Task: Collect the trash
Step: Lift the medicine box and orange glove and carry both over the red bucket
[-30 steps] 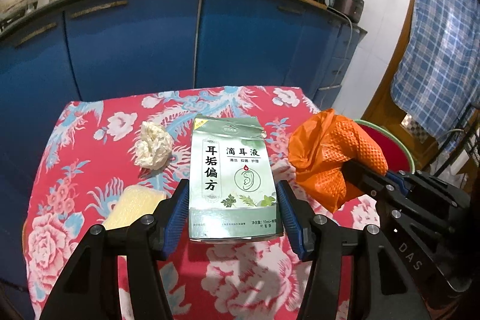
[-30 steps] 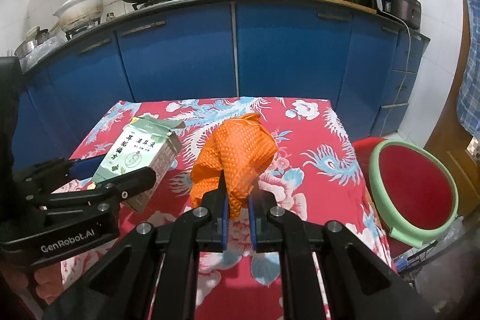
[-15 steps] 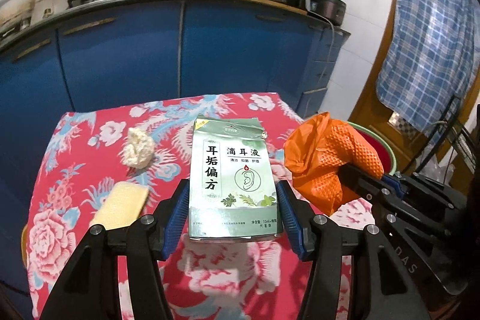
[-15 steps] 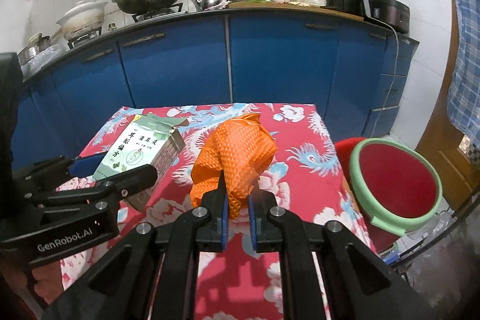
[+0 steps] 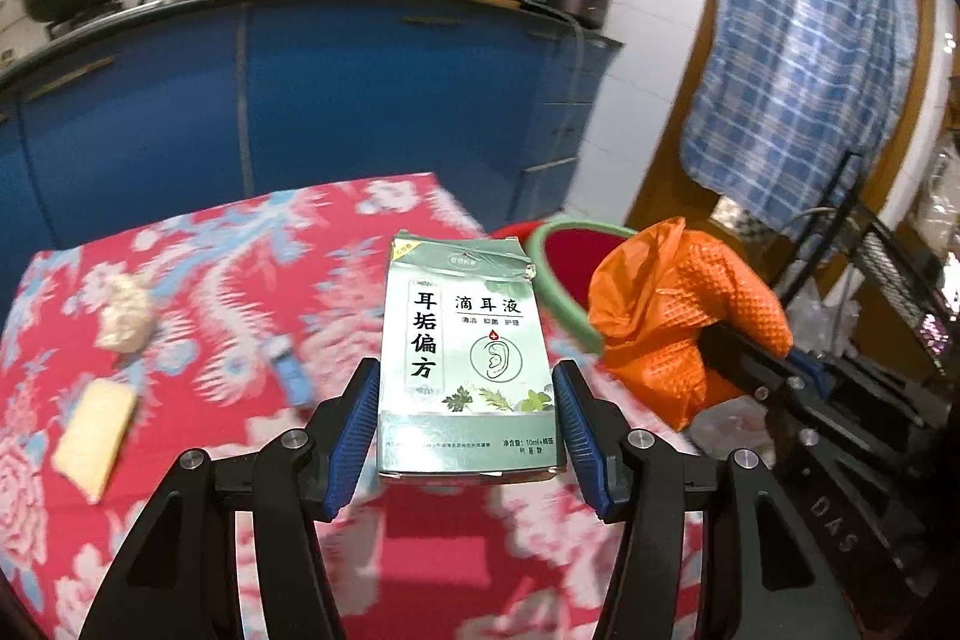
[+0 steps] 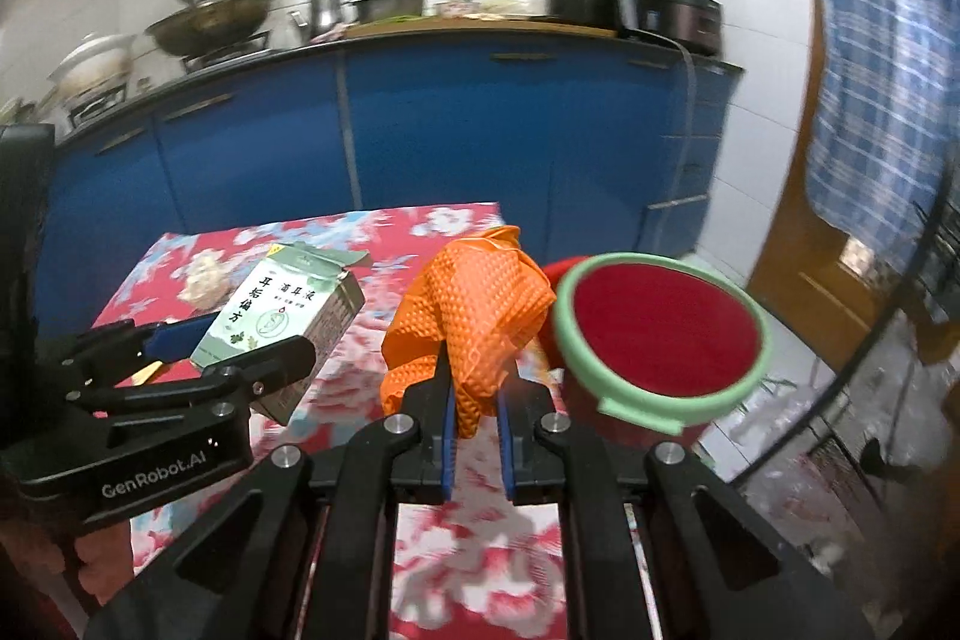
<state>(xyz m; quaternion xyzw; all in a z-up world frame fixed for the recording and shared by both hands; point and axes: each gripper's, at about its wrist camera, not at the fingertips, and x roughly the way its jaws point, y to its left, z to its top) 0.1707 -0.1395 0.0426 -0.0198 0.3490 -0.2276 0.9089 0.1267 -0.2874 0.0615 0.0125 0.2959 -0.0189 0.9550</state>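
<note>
Carton: we see one green carton [image 5: 468,358] clamped between the blue pads of our left gripper [image 5: 468,424], lifted over the floral tablecloth [image 5: 240,280].
Glove: one orange glove [image 6: 474,310] pinched in our right gripper [image 6: 477,400], its fingers nearly together on the rubber, just left of the bin.
Bin: one red bin with a green rim [image 6: 660,334], beside the table.
Writing: carton reads 耳垢偏方 and 滴耳液; the left gripper's body reads GenRobot.AI.
Left on cloth: one crumpled wad [image 5: 123,316], one yellow pad [image 5: 96,436].
</note>
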